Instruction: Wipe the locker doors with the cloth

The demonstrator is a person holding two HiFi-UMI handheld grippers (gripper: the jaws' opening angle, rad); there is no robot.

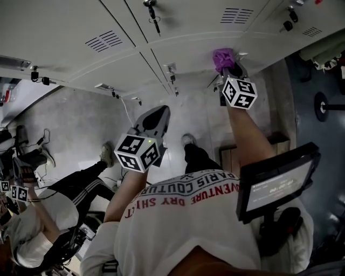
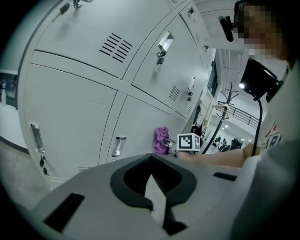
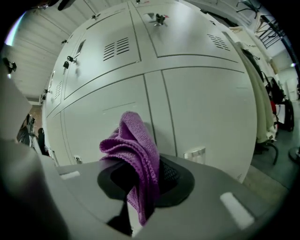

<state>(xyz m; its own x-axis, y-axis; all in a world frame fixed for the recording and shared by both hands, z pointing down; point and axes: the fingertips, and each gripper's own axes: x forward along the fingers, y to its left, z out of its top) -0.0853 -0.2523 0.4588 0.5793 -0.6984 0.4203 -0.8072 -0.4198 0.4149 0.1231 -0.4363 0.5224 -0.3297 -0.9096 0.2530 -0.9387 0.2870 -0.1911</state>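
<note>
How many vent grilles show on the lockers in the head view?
3 vent grilles: one at left, one at top middle, one at far right. More may lie out of frame.

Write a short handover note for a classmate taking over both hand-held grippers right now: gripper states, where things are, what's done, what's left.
Right hand-held gripper: shut on the purple cloth, held up at a lower locker door.
Left hand-held gripper: shut, nothing in it, held back from the lockers.
Done: the cloth is picked up; which doors are already wiped cannot be told.
Left: wipe the doors.
</note>
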